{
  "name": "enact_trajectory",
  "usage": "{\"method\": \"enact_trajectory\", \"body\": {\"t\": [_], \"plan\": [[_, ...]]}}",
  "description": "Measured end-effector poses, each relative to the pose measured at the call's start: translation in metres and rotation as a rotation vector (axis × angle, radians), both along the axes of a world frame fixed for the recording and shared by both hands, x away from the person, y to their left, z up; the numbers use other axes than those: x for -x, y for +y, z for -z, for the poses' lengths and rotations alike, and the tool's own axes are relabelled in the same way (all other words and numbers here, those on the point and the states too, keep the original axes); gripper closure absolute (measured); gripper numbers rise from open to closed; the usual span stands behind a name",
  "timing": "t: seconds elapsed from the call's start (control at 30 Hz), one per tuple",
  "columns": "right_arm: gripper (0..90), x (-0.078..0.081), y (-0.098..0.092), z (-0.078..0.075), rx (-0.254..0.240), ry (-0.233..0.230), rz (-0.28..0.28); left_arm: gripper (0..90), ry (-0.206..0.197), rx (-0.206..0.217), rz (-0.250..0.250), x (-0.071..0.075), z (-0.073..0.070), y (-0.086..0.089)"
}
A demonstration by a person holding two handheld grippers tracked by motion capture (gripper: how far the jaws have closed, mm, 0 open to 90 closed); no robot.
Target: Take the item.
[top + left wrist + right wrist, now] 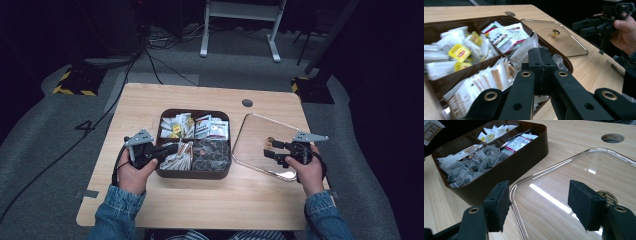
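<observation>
The left gripper [167, 149] hangs over the near-left compartment of the brown divided box [194, 174], its jaws clenched together. In the left gripper view a white sachet [524, 51] stands up just beyond the closed pads, and a white corner shows below them — it appears pinched between the pads, though the contact itself is hidden. Under the jaws lie the long paper sticks [179, 160] of that compartment; the far-left one holds yellow-labelled tea bags [176, 128], the far-right one red-and-white sachets [212, 127], and the near-right one dark mesh tea bags [212, 152].

Just right of the box, flat on the wooden table [200, 202], lies the clear glass lid [252, 137] (rounded corners, thin metal rim) with its small brass knob [271, 140] facing up. The right gripper [268, 149] hovers low over the lid's near-right part, released — its jaws stand apart with nothing between them, the knob just beside its right pad and not touched.
</observation>
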State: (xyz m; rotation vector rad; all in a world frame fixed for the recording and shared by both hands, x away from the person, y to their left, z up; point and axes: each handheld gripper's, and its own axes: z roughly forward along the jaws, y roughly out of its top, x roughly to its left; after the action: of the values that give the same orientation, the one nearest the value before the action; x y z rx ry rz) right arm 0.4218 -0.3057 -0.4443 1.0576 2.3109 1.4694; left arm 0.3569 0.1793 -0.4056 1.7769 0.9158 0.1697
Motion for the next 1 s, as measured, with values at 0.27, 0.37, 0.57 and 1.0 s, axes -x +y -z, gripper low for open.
{"method": "enact_trajectory", "body": {"t": [0.27, 0.37, 0.57, 1.0], "plan": [[35.3, 0.004, -0.008, -0.003, -0.015, -0.006, 0.019, 89.9, 0.002, -0.051, 0.101, 0.007, -0.005, -0.027], [35.3, 0.004, -0.008, -0.002, -0.008, -0.009, 0.014, 89.8, 0.001, -0.071, 0.130, 0.011, -0.005, -0.035], [35.3, 0.002, -0.003, -0.003, -0.008, -0.011, 0.004, 89.9, -0.002, -0.094, 0.187, 0.019, -0.002, -0.048], [35.3, 0.001, 0.002, -0.002, -0.006, -0.010, -0.012, 89.8, -0.003, -0.116, 0.287, 0.030, 0.005, -0.073]]}}
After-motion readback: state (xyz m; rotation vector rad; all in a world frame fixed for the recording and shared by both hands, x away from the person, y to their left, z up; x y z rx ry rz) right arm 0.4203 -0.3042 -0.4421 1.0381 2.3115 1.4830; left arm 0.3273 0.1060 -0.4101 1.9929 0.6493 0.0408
